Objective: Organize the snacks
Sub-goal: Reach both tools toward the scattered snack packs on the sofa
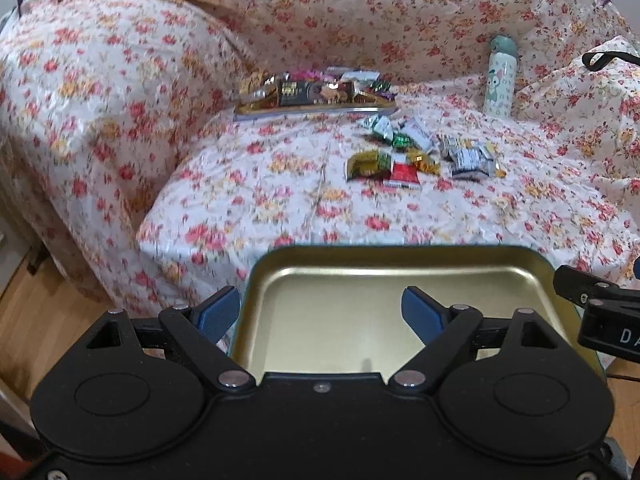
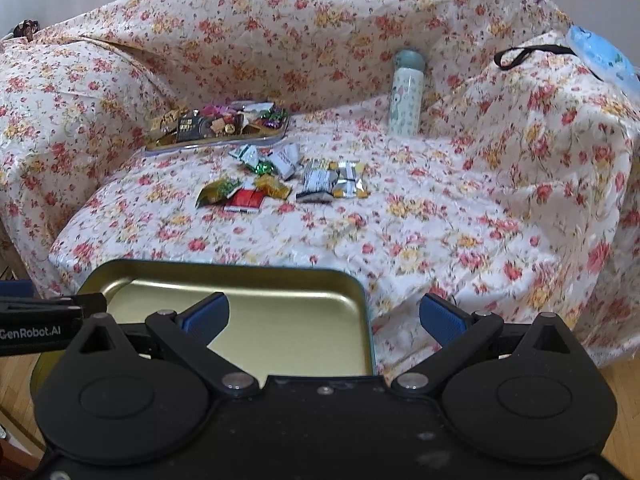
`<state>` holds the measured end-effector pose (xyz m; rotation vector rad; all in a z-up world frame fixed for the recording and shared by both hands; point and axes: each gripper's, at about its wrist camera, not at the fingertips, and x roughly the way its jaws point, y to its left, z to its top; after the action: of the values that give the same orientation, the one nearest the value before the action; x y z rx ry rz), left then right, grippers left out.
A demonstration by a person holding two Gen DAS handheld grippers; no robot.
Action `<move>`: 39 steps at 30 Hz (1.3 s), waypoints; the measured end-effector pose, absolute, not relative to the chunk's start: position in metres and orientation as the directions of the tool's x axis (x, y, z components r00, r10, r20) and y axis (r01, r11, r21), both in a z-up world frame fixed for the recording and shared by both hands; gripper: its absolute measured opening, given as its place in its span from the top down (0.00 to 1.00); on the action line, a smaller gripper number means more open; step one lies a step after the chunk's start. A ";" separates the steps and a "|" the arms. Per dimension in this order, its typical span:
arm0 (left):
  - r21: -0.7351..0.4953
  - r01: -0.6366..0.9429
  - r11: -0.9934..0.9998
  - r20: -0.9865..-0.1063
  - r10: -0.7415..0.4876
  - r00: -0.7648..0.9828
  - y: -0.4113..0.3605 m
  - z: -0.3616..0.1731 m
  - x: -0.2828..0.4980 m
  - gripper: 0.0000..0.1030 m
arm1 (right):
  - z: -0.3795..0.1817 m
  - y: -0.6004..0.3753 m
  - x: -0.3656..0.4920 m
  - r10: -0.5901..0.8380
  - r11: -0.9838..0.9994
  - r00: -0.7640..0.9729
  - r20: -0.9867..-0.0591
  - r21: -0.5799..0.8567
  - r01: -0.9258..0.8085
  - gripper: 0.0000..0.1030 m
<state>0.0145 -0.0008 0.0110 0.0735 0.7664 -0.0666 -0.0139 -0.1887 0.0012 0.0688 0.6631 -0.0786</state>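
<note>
Draped over everything, a floral cover on a sofa, white with red and yellow blossoms, wrinkled, rising into a backrest behind and bulging armrests at both sides. Wide bare stretch of seat between the near edge and the sweets; wooden floor below the front edge.

Close in front, an empty gold-lined tin lid with rounded corners and a teal outer rim, held low at the seat's front edge. Left gripper with jaws spread wide, one blue pad outside the lid's left rim and the other over its inside; contact with the rim impossible to tell. Right gripper likewise spread, left pad over the lid's inside, right pad beyond its right rim above the cover; pinching not certain.

At the back left of the seat, a shallow tray heaped with wrapped snacks in gold, black, purple and green, close against the backrest.

Just in front of the tray, loose snack packets scattered on the cover: green-and-white, gold, one red, and silver ones with dark print to the right, some overlapping.

Further right, upright against the backrest, a pale green bottle with a rounded cap, well apart from the packets.

On the right armrest, a black strap and a light blue item at its end.
</note>
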 end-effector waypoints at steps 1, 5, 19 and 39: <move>0.047 0.090 0.995 -0.692 -0.033 0.722 -0.002 0.013 0.018 0.14 | 0.002 -0.190 -0.011 -0.057 0.994 0.790 -0.611 0.041 0.103 0.00; 0.058 0.093 0.994 -0.683 -0.028 0.730 -0.004 0.017 0.036 0.14 | 0.007 -0.196 0.002 -0.056 0.990 0.799 -0.598 0.069 0.121 0.00; 0.029 0.151 0.988 -0.739 -0.081 0.669 -0.015 0.000 0.119 0.19 | -0.011 -0.217 0.081 0.010 0.982 0.698 -0.716 0.137 0.127 0.05; 0.087 0.249 0.965 -0.773 -0.092 0.627 -0.038 -0.045 0.227 0.23 | -0.044 -0.234 0.173 0.053 0.971 0.612 -0.789 0.183 0.151 0.13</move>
<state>0.2271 -0.0380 -0.0448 0.1932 0.8725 -0.1967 0.1727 -0.2336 -0.0439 0.2417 0.9123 -0.0570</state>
